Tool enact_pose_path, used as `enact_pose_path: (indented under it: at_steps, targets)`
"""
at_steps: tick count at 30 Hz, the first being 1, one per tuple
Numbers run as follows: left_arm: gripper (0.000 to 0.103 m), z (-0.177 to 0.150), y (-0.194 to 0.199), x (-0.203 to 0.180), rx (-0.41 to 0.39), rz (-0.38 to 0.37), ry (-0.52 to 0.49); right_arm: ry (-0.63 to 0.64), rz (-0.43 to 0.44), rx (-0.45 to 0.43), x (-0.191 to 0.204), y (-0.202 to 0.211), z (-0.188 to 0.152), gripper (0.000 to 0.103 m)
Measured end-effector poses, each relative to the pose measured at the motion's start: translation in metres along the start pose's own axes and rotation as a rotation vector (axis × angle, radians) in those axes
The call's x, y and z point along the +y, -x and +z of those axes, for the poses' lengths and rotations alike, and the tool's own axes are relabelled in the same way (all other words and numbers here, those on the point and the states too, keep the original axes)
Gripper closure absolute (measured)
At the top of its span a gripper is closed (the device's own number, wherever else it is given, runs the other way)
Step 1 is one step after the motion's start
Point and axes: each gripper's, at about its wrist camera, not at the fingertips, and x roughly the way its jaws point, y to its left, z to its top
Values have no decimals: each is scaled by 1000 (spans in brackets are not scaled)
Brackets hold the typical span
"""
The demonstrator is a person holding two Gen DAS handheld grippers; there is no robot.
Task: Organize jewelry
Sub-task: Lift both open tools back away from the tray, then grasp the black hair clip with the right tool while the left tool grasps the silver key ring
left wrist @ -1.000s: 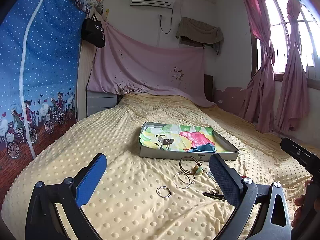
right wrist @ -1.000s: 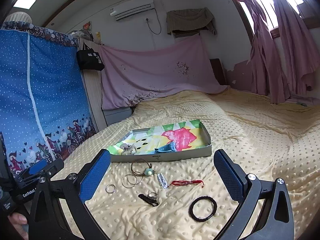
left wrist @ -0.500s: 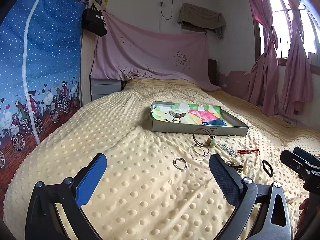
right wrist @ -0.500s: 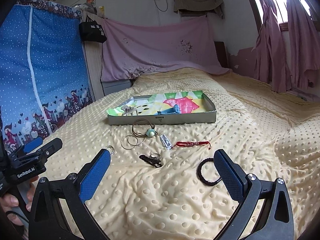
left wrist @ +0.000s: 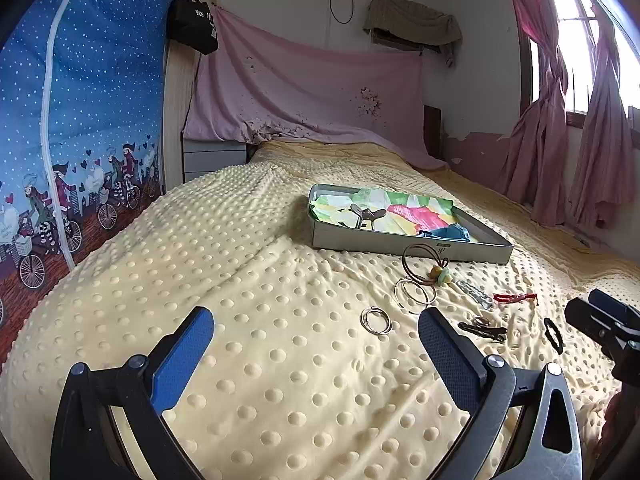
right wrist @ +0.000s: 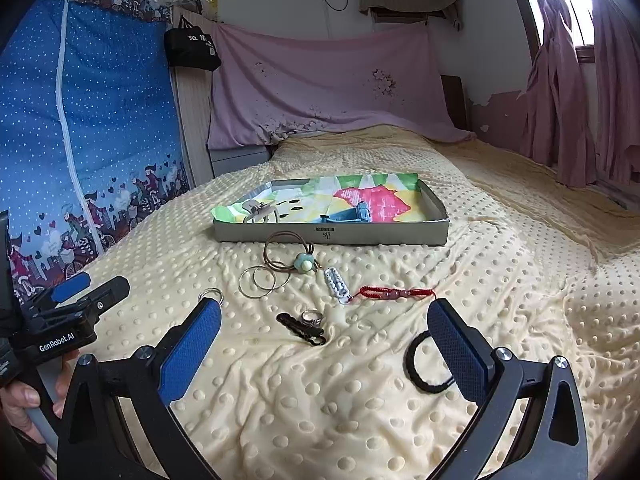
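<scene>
I hold both grippers low over the near end of the bed (right wrist: 520,240), and neither has anything in it. My left gripper (left wrist: 316,344) has its jaws spread wide over bare blanket; my right gripper (right wrist: 324,340) stands just as wide, framing the scattered pieces.

The jewelry lies loose on the blanket in front of the tray (right wrist: 434,236), which sits toward the middle of the bed and already holds a clip and a blue piece on its colourful lining. Out on the blanket I see a cord loop with a green bead (right wrist: 302,262), thin bangles (right wrist: 262,280), a small ring pair (left wrist: 376,320), a white beaded charm (right wrist: 336,284), a red cord bracelet (right wrist: 394,293), a black clip with a ring (right wrist: 304,326) resting on it, and a black hair tie (right wrist: 424,368).

By my reckoning I am at the start of a pick: nothing is grasped, most pieces remain outside the tray. The hair tie lies nearest my right jaws, so the next move calls for lowering and closing on its thin band without bunching the soft blanket.

My right finger covers part of the hair tie, and the small ring pair is half hidden behind the other finger.
</scene>
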Motion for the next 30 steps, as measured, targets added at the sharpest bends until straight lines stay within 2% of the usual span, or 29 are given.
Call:
enact_pose_path:
  at_steps: [5,9,11,12,18,19,22,27,30]
  targets:
    - [0,2,-12,1,18,-8,11,8,20,15,0,-17,6,2]
    - [0,3,-20,0,26,-52,21,11,51,53,1,-31,0,5]
    - [0,3,-25,-2,33,-77,17,10,70,80,0,-38,-5,31]
    - [2,2,-28,-4,38,-86,13,5,81,98,-1,-42,-7,36]
    - [33,-3,-48,-14,106,-151,-13,-21,140,172,-4,-62,-15,49]
    - [40,-4,-51,-16,119,-169,-13,-25,148,185,-4,-66,-17,52]
    - [54,-5,-63,-19,161,-218,-7,-39,162,223,-5,-76,-21,62]
    - [66,-11,-87,-22,254,-271,30,-25,160,282,1,-93,-25,70]
    - [71,-13,-94,-21,278,-279,53,-22,161,296,4,-99,-26,75]
